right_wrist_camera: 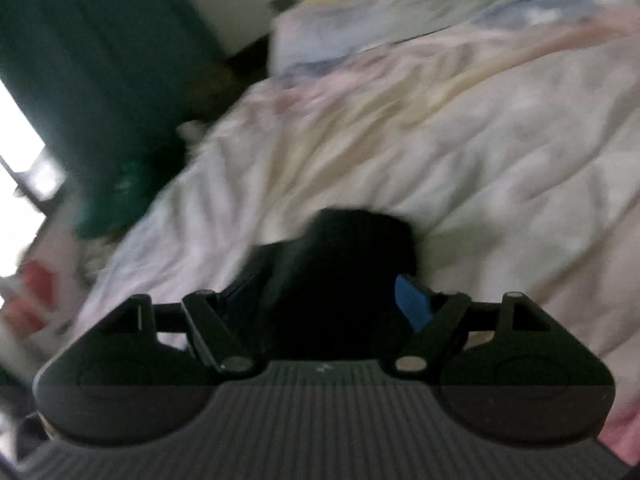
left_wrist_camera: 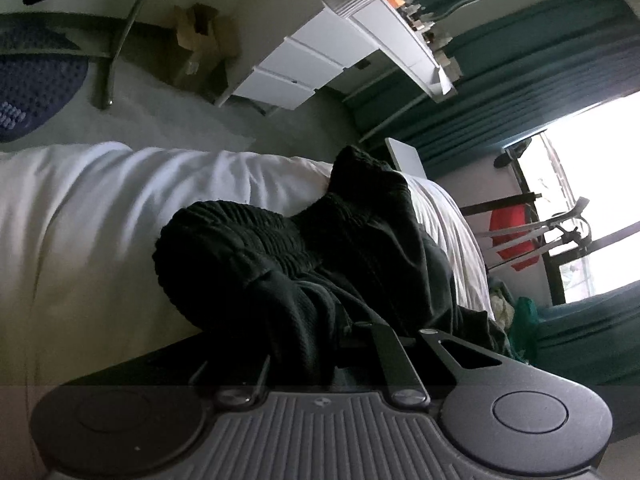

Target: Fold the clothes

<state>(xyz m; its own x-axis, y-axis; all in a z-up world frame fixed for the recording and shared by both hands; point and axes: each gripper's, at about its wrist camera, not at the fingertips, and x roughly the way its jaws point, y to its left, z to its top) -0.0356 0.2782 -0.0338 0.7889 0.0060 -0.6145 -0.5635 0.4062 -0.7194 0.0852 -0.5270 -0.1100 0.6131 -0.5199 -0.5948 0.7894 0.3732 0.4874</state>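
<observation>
Nearest the lens in both views is dark cloth bunched right between the fingers: we see one black garment (left_wrist_camera: 320, 248), ribbed at its band, and we have hold of it from two sides. The left gripper (left_wrist_camera: 320, 344) is closed on a fold of it, the cloth swallowing the fingertips. The right gripper (right_wrist_camera: 344, 304) is likewise clamped on a black wad (right_wrist_camera: 352, 248), with a blue pad (right_wrist_camera: 412, 304) showing beside the cloth. We take both wads to be the same garment, though neither view shows the link.

The garment lies heaped on the white bedding (left_wrist_camera: 100, 220), partly lifted at our grips, not spread flat. We judge the folding barely begun: no clean crease or squared edge shows, and the piece looks rumpled. What is left, as we read it, is to stretch it out, lay it flat and fold it over.

Counted: one black garment, two grippers, one bed. Beyond the bed in the left view stand one white drawer unit (left_wrist_camera: 304, 68), teal curtains (left_wrist_camera: 520, 92) and a bright window (left_wrist_camera: 600, 184). The right view is blurred; a pale pillow (right_wrist_camera: 360, 36) lies at the far end of the quilt (right_wrist_camera: 460, 152).
</observation>
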